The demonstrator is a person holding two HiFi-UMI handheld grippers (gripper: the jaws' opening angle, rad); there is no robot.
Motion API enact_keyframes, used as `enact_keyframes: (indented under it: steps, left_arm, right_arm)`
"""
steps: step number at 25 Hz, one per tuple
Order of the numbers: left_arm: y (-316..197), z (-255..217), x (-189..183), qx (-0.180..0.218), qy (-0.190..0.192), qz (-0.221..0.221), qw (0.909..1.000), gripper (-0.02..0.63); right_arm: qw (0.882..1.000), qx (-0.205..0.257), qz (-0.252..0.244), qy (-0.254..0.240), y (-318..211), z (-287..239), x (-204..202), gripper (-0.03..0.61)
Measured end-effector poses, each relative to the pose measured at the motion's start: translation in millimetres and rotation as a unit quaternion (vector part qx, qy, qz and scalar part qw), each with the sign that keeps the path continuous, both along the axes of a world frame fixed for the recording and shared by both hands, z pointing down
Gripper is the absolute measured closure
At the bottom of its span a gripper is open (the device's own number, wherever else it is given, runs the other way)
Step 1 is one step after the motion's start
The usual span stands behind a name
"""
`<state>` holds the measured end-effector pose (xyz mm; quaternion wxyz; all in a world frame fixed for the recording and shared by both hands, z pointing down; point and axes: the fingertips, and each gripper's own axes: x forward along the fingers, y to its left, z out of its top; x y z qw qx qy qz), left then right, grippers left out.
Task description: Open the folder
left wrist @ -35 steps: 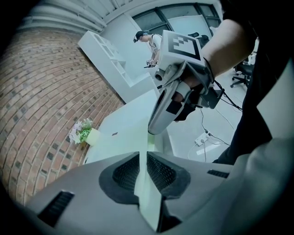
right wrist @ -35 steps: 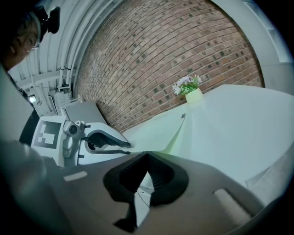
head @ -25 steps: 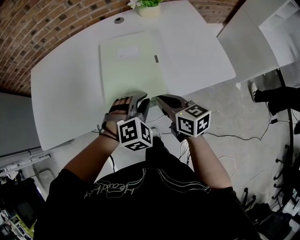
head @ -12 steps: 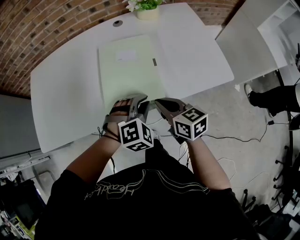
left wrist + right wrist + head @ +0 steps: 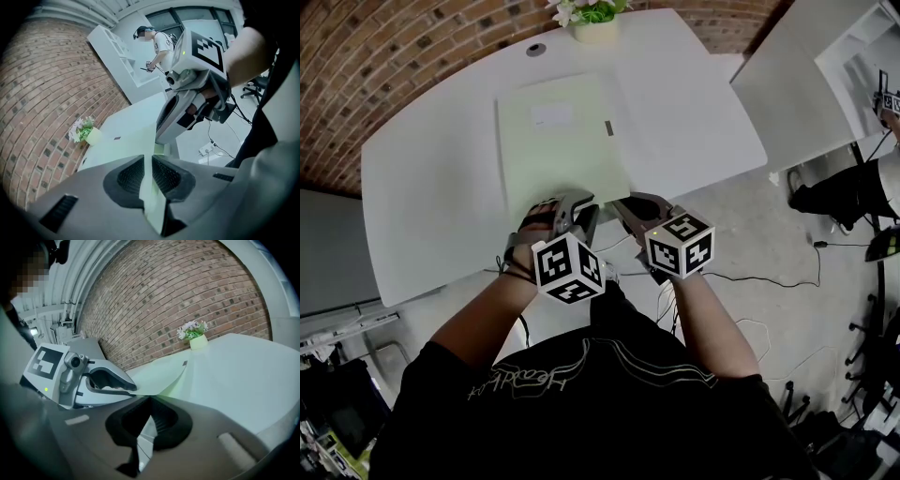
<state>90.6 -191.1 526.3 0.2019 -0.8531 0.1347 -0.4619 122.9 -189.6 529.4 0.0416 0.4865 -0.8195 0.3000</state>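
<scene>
A pale green folder lies flat on the white table, with a white label and a small grey tab on its cover. Both grippers meet at its near edge. My left gripper is shut on a pale green sheet of the folder, which runs between its pads. My right gripper sits just to the right of it, with a thin pale sheet pinched between its jaws. In the right gripper view the folder's cover curls up slightly at the near corner.
A pot with flowers and a round cable hole sit at the table's far edge. A second white table stands to the right. A person's leg and floor cables lie beyond the table's right side.
Both grippers stay at the folder's near edge with only a slight shift. The person at the right edge has moved.
</scene>
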Motion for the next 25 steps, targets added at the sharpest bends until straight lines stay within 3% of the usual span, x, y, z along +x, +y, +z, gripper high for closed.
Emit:
enact_keyframes:
  steps: [9,16,25]
  left_arm:
    - [2.0,1.7,-1.7,-0.024,0.009,-0.004,0.9997,0.563]
    - [-0.3,-0.6,0.6,-0.039,0.024,-0.011,0.9989,0.565]
    - [-2.2,-2.9,-2.3,-0.046,0.031,-0.017,0.9983,0.578]
  right_arm:
    - [1.000,0.002,0.018,0.026,-11.6,8.6,7.7,0.575]
    - [0.996,0.010,0.003,0.086,-13.0,11.4,6.9,0.577]
    - [0.995,0.000,-0.008,0.099,-13.0,15.4,3.5,0.577]
